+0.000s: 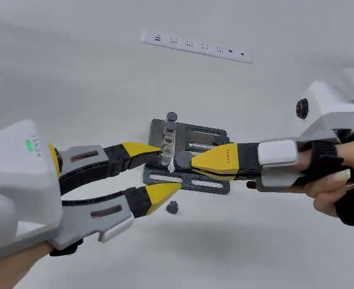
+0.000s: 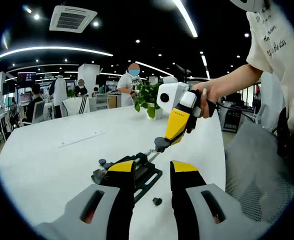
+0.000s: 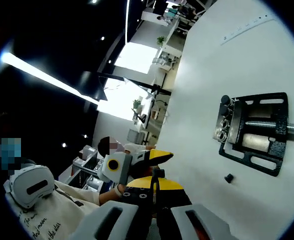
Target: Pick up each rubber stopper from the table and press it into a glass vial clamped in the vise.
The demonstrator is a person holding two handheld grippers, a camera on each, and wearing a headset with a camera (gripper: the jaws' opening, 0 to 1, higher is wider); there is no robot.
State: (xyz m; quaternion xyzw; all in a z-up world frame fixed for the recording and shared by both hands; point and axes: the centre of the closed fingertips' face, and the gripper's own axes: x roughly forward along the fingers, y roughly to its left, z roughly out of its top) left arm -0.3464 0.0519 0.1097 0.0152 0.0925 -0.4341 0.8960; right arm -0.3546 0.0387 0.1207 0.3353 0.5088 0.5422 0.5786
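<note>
The left gripper (image 1: 171,168) comes in low with its two yellow-tipped fingers (image 1: 142,148) spread wide and nothing between them. The upper fingertip lies just beside the row of glass vials (image 1: 167,143); I cannot tell whether it touches the glass. The vials stand clamped in the vise (image 1: 202,133), which sits across the gap in front of these fingers. A loose stopper (image 1: 172,208) lies on the white worktop (image 1: 74,90) just past the lower fingertip and apart from it.

The right gripper (image 1: 194,164) reaches in from the opposite side, its fingers pressed narrow on a dark stopper (image 1: 183,159) that sticks out beyond their tips. That stopper sits over the vise, right beside the near end of the vial row and between the two grippers' tips. The vial farthest from the left fingers is a capped vial (image 1: 171,118) with a stopper already in its mouth.

In the left gripper view the left gripper's (image 2: 153,168) own tips frame the vise (image 2: 146,176). The right gripper (image 2: 167,141) hangs above and beyond them with the dark stopper (image 2: 161,144) at its point, and the loose stopper (image 2: 157,201) lies between the two left fingers.

In the right gripper view that gripper's fingers (image 3: 162,185) are drawn together. The vise (image 3: 274,150) and loose stopper (image 3: 228,177) lie well off to one side of them.

A power strip (image 1: 195,46) lies far beyond both grippers.
</note>
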